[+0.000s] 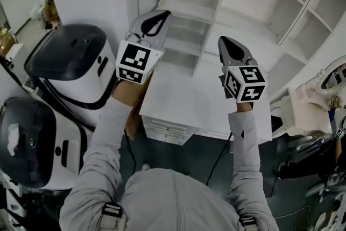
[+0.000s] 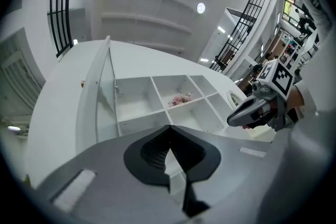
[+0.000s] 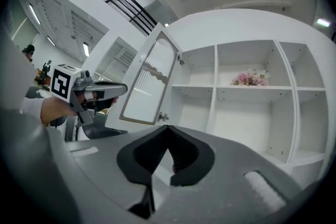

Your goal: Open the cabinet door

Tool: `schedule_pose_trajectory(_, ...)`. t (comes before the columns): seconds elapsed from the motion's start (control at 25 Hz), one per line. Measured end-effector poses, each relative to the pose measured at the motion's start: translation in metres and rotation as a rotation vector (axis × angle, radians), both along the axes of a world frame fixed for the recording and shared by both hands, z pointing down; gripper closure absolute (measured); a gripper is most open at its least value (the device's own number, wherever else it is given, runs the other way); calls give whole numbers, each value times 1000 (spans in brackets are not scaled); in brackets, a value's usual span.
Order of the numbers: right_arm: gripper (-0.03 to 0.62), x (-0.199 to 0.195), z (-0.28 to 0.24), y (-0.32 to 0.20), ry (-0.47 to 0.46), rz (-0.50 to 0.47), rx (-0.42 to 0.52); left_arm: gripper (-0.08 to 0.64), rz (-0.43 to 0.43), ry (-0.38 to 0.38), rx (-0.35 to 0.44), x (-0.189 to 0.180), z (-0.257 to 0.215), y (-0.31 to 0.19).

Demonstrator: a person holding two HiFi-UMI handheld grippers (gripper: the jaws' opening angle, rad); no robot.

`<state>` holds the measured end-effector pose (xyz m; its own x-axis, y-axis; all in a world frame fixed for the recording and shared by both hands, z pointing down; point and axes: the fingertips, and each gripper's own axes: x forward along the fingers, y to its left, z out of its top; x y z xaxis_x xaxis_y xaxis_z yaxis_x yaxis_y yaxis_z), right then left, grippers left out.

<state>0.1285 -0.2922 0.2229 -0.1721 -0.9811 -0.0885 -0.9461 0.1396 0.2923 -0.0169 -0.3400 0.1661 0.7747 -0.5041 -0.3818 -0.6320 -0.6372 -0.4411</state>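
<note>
Since the white, ribbed-glass cabinet door (image 3: 149, 84) stands swung wide, left of the white open shelving (image 3: 252, 94), opening looks done. My left gripper (image 1: 161, 13) and right gripper (image 1: 225, 40) are both pressed together and empty. Next: back away.

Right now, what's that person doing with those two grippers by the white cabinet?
A person holds a gripper in each hand in front of the white cabinet. Its door stands swung open, so the shelves show, with pink flowers on one. The left gripper and right gripper are both shut and empty, and neither touches the door.
</note>
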Motion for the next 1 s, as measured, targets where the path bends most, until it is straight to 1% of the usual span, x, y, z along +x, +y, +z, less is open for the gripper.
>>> schedule_pose_trajectory(0.16, 591, 35, 15, 16, 12, 71, -11, 543, 56, -33, -57, 34, 33, 4)
schedule_pose_trajectory(0.4, 591, 61, 34, 38, 22, 125, -27, 543, 115, -90, -101, 71, 71, 16)
schedule_pose_trajectory(0.64, 591, 78, 56, 52, -4, 163, -39, 543, 143, -109, -178, 87, 112, 24)
schedule_pose_trajectory(0.88, 591, 82, 79, 59, 7, 170, -77, 543, 163, -147, -224, 97, 143, 31)
schedule_pose_trajectory(1.0, 591, 82, 89, 55, 16, 167, -95, 543, 170, -169, -233, 99, 155, 31)
